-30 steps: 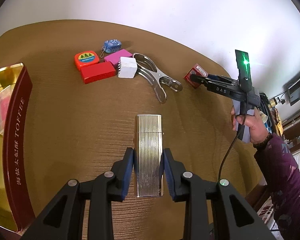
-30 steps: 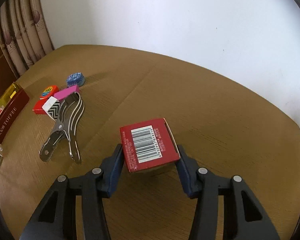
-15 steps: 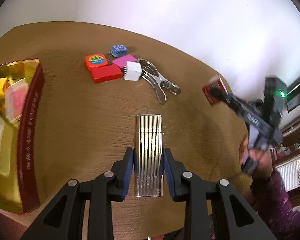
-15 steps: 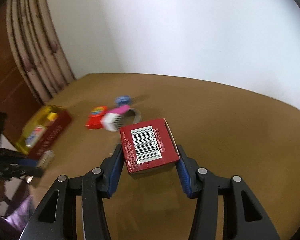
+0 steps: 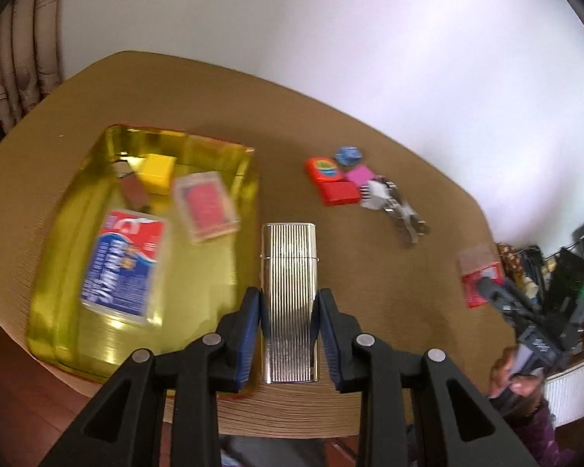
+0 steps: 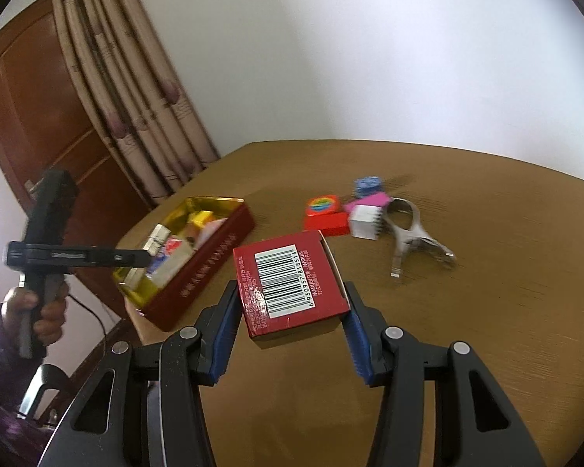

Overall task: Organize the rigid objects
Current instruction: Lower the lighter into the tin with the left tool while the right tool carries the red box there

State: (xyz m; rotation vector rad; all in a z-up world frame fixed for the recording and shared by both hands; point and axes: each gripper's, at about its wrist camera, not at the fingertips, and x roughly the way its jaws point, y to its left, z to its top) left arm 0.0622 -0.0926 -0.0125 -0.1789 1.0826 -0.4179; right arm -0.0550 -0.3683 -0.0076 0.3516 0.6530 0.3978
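My left gripper (image 5: 289,319) is shut on a ribbed silver lighter (image 5: 289,284), held above the table just right of the gold tin (image 5: 70,272). The tin holds a blue and red pack (image 5: 122,264), a clear case with a red card (image 5: 206,202), a yellow block (image 5: 159,169) and a brown piece. My right gripper (image 6: 292,311) is shut on a red box with a barcode (image 6: 292,280), raised over the table right of the tin (image 6: 210,260). In the left wrist view the right gripper and its red box (image 5: 481,278) show at the right edge.
A cluster lies on the brown table (image 6: 486,330): orange tape measure (image 6: 322,204), red block (image 6: 327,222), pink block (image 6: 368,199), white block (image 6: 364,221), blue round item (image 6: 366,185), metal clamp (image 6: 408,233). Curtain (image 6: 136,89) and door stand left. A hand (image 6: 43,311) holds the left gripper.
Both grippers have swung left toward the tin, each keeping its object. The tin now fills the left of the left wrist view, and has come into the right wrist view.
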